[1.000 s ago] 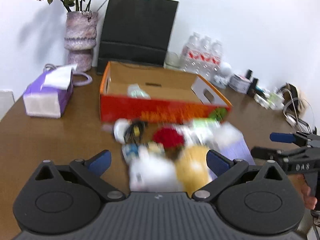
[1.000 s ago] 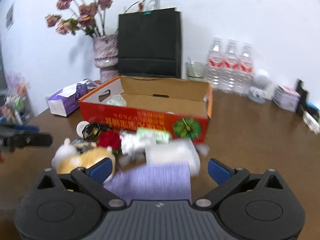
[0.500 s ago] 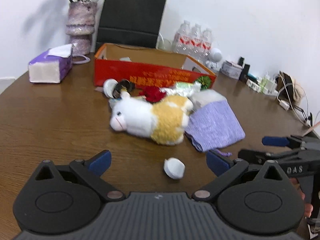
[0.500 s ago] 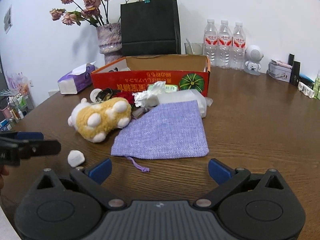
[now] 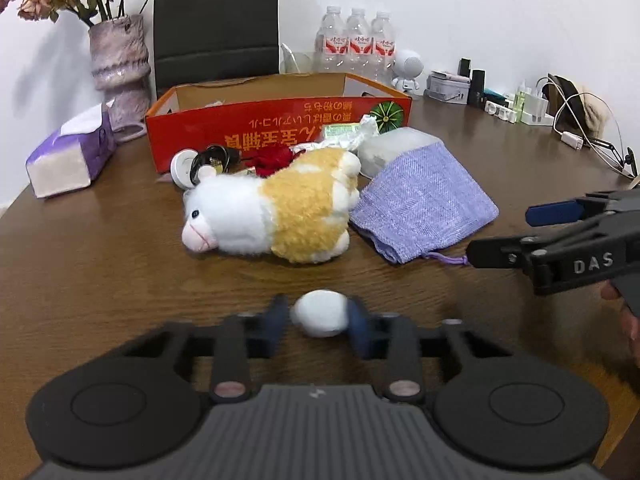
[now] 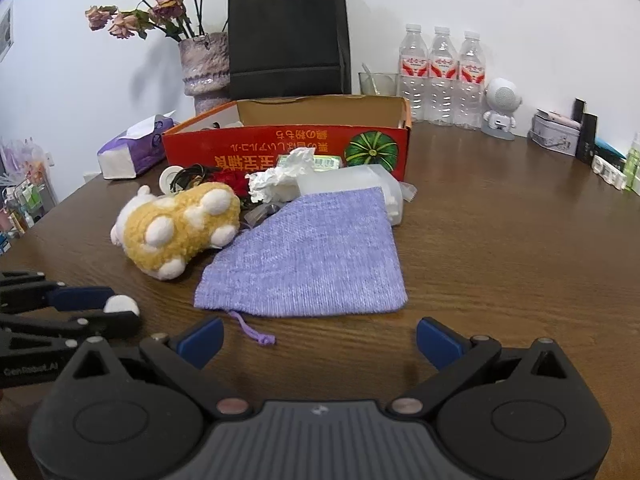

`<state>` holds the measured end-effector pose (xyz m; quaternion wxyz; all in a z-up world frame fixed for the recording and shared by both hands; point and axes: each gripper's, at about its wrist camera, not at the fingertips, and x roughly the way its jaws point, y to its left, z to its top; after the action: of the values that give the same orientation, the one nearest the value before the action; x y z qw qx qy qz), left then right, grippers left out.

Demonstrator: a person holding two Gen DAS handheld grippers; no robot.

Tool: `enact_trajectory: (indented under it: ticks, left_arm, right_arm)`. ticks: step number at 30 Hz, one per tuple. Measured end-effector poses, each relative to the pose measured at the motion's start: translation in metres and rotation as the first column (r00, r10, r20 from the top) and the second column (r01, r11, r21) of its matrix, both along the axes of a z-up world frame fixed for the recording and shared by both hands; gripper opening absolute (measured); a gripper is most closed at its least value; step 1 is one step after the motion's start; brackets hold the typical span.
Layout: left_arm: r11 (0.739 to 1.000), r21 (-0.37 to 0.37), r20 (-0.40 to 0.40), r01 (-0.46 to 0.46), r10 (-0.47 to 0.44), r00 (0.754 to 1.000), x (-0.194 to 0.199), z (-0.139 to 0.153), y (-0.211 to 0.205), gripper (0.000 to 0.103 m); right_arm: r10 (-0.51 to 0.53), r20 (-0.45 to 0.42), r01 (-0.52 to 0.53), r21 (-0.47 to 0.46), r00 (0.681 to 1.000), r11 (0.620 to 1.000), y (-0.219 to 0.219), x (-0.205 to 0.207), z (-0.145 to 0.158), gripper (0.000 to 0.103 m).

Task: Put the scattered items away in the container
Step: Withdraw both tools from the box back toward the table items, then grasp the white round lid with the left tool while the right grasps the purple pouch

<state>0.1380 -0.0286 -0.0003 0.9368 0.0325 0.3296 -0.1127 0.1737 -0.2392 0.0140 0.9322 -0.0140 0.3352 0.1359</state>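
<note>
My left gripper (image 5: 319, 319) is shut on a small white ball (image 5: 320, 314) at the near edge of the brown table; it also shows in the right wrist view (image 6: 120, 305). A white and yellow plush toy (image 5: 272, 208) lies beyond it, with a purple cloth pouch (image 5: 424, 204) to its right. The orange cardboard box (image 5: 280, 128) stands open behind them, with small clutter (image 5: 212, 160) along its front wall. My right gripper (image 6: 318, 338) is open and empty, just in front of the pouch (image 6: 312, 256).
A purple tissue box (image 5: 68, 156) and a flower vase (image 5: 120, 68) stand at the left. A black paper bag (image 5: 216, 20), water bottles (image 5: 356, 46) and small gadgets (image 5: 480, 88) line the back wall. Cables (image 5: 580, 128) lie at far right.
My left gripper has moved forward over the white ball and closed on it. The right gripper has stayed open and drifted slightly closer to the pouch.
</note>
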Motion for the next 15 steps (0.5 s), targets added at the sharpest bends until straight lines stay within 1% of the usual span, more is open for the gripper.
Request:
enact_trajectory:
  ticks: [3,8,11,12,14,15]
  left_arm:
    - [1.000,-0.017,-0.004,0.002,-0.002,1.000,0.001,0.000,0.004,0.028]
    - [0.999,-0.033,-0.005,-0.008,0.007,1.000,0.002,0.001,0.008,0.028]
    - [0.999,-0.042,-0.007,-0.015,0.015,1.000,0.004,0.001,0.010,0.028]
    - [0.999,-0.046,-0.008,-0.017,0.016,1.000,0.005,0.001,0.011,0.028]
    - [0.998,-0.051,-0.008,-0.021,0.021,1.000,0.005,0.001,0.012,0.028]
    - [0.998,-0.053,-0.008,-0.023,0.023,1.000,0.005,0.001,0.013,0.028]
  right_arm:
    - [0.023,0.006,-0.023,-0.018,1.000,1.000,0.007,0.014,0.000,0.103]
    - [0.031,0.009,-0.030,-0.060,0.999,0.998,0.014,0.041,-0.001,0.103]
    - [0.033,-0.022,-0.034,-0.054,0.999,0.998,0.012,0.056,-0.005,0.103]
    - [0.042,-0.043,-0.044,-0.039,0.998,0.998,0.011,0.060,-0.007,0.100]
    - [0.054,-0.051,-0.055,-0.016,0.997,0.998,0.008,0.060,-0.009,0.090]
    - [0.053,-0.036,-0.054,-0.024,0.998,0.998,0.009,0.057,-0.008,0.074]
